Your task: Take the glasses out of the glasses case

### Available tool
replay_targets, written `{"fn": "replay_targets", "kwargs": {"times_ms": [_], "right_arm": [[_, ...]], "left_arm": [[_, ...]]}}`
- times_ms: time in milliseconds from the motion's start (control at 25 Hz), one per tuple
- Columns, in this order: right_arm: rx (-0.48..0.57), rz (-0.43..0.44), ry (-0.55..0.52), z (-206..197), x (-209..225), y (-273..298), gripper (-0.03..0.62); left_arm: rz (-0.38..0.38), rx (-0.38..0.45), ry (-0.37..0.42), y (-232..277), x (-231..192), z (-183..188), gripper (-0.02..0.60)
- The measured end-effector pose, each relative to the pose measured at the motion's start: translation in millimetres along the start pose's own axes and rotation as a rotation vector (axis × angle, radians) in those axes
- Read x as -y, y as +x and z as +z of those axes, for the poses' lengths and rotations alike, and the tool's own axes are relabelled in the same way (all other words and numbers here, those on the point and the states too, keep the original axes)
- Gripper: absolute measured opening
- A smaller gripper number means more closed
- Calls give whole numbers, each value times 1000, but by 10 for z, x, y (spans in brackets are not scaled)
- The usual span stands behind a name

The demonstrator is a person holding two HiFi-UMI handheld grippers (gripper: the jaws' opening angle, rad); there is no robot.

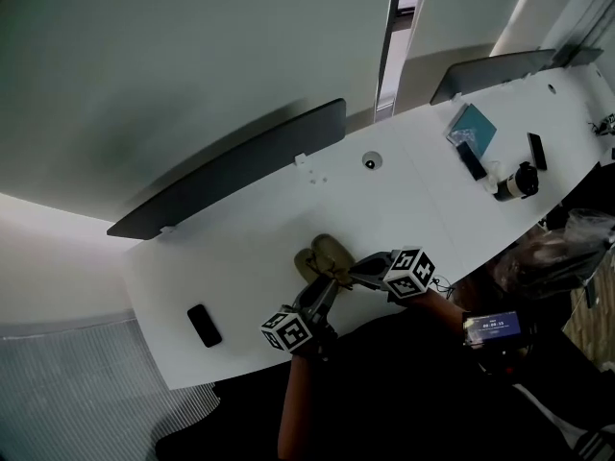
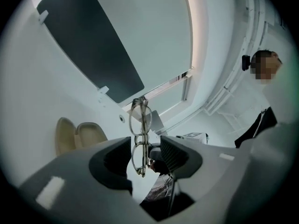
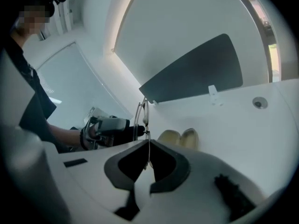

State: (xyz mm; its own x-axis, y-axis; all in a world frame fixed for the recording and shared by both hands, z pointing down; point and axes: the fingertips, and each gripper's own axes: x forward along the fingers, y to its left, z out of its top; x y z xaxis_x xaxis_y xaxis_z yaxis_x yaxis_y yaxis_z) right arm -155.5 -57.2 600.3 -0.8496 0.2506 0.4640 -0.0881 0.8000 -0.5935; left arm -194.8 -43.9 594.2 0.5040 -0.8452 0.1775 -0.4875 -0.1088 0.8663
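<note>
Two hand-held grippers meet low over the near edge of a white tabletop point(image 1: 240, 248), each carrying its cube of square markers. Between them, clear of the case, hang the folded glasses point(image 2: 142, 135). The right hand-held gripper point(image 3: 147, 144) has its jaws closed tight on a thin part of the frame, and the glasses point(image 3: 145, 113) rise upright from that grip. The left hand-held gripper point(image 2: 145, 146) stands about half open (the glasses sit between its ribbed pads, and a gap shows on the side of the right-hand pad). From the right gripper view, the left hand-held gripper point(image 3: 133, 129) reaches in from the side with its tips at the frame.

From the head view, the left hand-held gripper point(image 1: 332, 282) and the right hand-held gripper point(image 1: 358, 271) point toward each other. Just beyond them the glasses case point(image 1: 325, 255) lies open on the tabletop, its two beige halves spread side by side point(image 2: 79, 134) point(image 3: 180, 138). A black phone point(image 1: 204, 325) lies flat well off to the left. Farther back a dark divider panel point(image 1: 240, 166) runs along the far edge, and a teal notebook point(image 1: 473, 128) lies far off to the right.
</note>
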Motion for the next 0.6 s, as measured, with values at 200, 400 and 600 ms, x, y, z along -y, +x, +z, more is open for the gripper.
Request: {"fn": "replay_targets", "kwargs": {"times_ms": [200,400,600], "right_arm": [[10,12,-13,-76,8,-80,15],[66,26,63,-161,52,-247,17],[163,36,123,-256,111,-538,36]], "left_arm": [[39,-21,61,147,-3,-87,31],[59,-86,264,281,158,-151,20],[73,-127,428,498,327,-257,20]]}}
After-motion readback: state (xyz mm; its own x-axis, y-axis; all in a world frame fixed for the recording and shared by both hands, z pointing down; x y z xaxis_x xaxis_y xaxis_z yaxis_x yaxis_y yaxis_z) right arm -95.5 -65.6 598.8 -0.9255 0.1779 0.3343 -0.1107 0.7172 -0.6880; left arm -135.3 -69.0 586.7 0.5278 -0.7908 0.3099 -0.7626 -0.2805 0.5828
